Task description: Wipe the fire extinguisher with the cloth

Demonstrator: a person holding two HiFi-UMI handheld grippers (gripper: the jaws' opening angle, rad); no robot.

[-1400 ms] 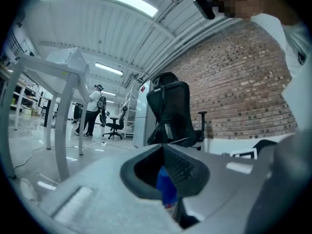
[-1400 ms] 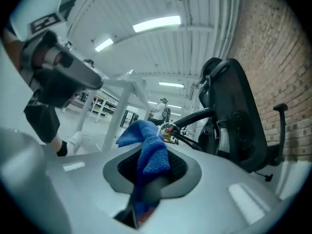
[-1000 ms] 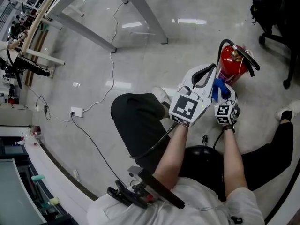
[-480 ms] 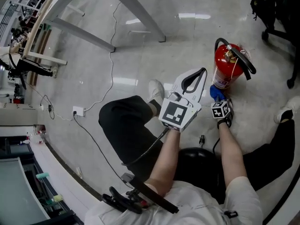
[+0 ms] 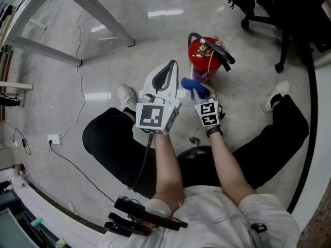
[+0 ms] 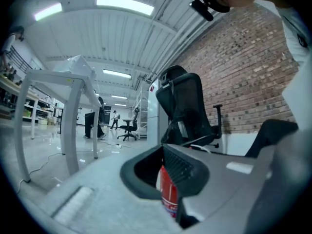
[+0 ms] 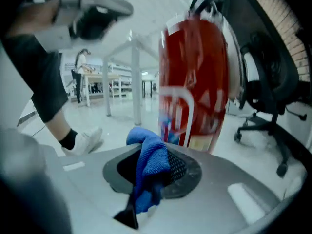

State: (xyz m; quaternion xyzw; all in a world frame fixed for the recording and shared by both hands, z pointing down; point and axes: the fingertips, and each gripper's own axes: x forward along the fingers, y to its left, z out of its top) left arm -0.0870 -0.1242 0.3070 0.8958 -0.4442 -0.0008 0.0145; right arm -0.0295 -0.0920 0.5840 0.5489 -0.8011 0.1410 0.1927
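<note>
A red fire extinguisher (image 5: pixel 203 61) with a black hose and handle stands on the floor ahead of the seated person. My right gripper (image 5: pixel 198 90) is shut on a blue cloth (image 5: pixel 191 84), which is at the extinguisher's near lower side. In the right gripper view the cloth (image 7: pixel 150 160) hangs bunched from the right gripper (image 7: pixel 151 172), with the red extinguisher (image 7: pixel 195 82) close behind it. My left gripper (image 5: pixel 164 77) is left of the extinguisher, apart from it, its jaws together and holding nothing. The extinguisher (image 6: pixel 168 194) shows through the left gripper (image 6: pixel 165 182).
A black office chair (image 5: pixel 274 14) stands to the right behind the extinguisher. Grey table legs (image 5: pixel 88 9) cross the top left. A white cable runs to a power strip (image 5: pixel 53 138) at the left. The person's legs and a white shoe (image 5: pixel 125 96) flank the grippers.
The head view has swung, so everything sits further left and lower. The right gripper keeps the cloth by the extinguisher's lower side. The left gripper stays beside it.
</note>
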